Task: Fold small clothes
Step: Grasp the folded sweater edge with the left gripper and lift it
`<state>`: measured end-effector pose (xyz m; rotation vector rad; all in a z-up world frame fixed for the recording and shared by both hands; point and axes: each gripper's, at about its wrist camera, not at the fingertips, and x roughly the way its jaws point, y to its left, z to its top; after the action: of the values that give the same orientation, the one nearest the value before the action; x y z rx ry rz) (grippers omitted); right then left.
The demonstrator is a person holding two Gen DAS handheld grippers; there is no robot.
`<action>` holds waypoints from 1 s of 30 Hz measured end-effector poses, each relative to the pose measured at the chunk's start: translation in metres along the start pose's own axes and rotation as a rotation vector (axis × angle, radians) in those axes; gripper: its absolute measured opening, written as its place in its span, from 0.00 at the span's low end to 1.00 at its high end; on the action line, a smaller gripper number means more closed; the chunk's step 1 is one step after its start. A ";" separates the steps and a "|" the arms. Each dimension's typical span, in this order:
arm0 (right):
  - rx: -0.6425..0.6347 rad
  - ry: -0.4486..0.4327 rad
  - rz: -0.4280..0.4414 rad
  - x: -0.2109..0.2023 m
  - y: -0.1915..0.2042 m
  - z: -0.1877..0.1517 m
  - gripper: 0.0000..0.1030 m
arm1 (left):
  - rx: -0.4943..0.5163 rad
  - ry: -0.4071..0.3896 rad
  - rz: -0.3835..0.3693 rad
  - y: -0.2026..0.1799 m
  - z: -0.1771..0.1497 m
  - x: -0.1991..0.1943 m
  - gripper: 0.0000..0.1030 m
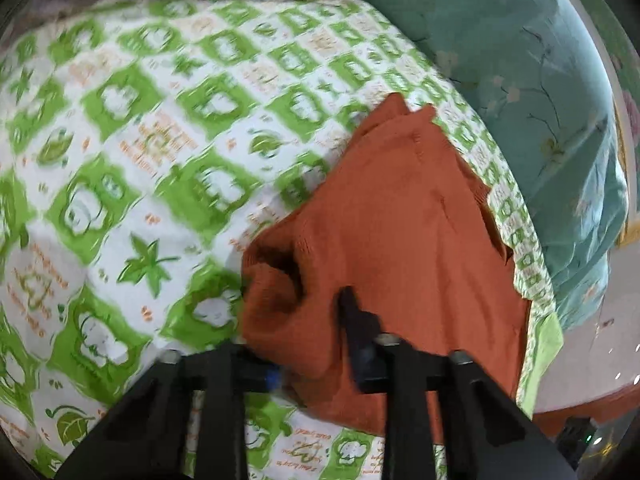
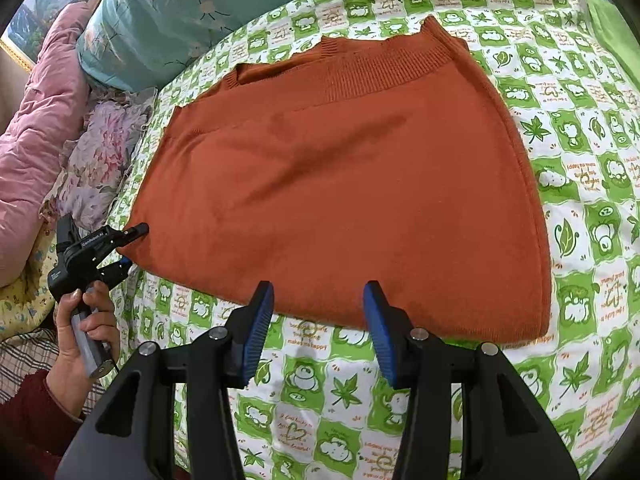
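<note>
A rust-orange knitted sweater [image 2: 344, 184] lies folded and mostly flat on the green-and-white patterned bedsheet [image 2: 580, 184]. My right gripper [image 2: 318, 312] is open and empty, its blue pads just short of the sweater's near edge. My left gripper [image 2: 130, 246] shows in the right wrist view at the sweater's left corner, jaws closed on that corner. In the left wrist view the sweater [image 1: 400, 232] bunches up around the left gripper [image 1: 312, 332]; one finger [image 1: 356, 328] lies over the cloth and the other is hidden under it.
A teal floral pillow [image 2: 172, 20] lies beyond the sweater. A pink quilt [image 2: 36, 128] and a floral cloth [image 2: 100, 160] sit at the left. The bed's edge and the floor [image 1: 588, 344] show in the left wrist view.
</note>
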<state>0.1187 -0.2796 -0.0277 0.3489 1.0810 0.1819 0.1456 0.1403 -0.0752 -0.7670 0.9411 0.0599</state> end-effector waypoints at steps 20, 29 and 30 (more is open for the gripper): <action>0.177 -0.064 0.195 -0.002 -0.053 0.072 0.47 | 0.713 0.168 -0.131 -0.212 -0.128 0.035 0.05; 0.124 0.063 0.322 0.070 -0.014 0.135 0.61 | 0.810 0.171 -0.073 -0.217 -0.141 0.046 0.05; 0.113 0.063 0.327 0.077 -0.006 0.142 0.61 | 0.818 0.170 -0.066 -0.218 -0.142 0.046 0.05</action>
<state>0.2803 -0.2883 -0.0336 0.6252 1.0942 0.4260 0.1529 -0.1215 -0.0358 -0.0414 0.9900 -0.4324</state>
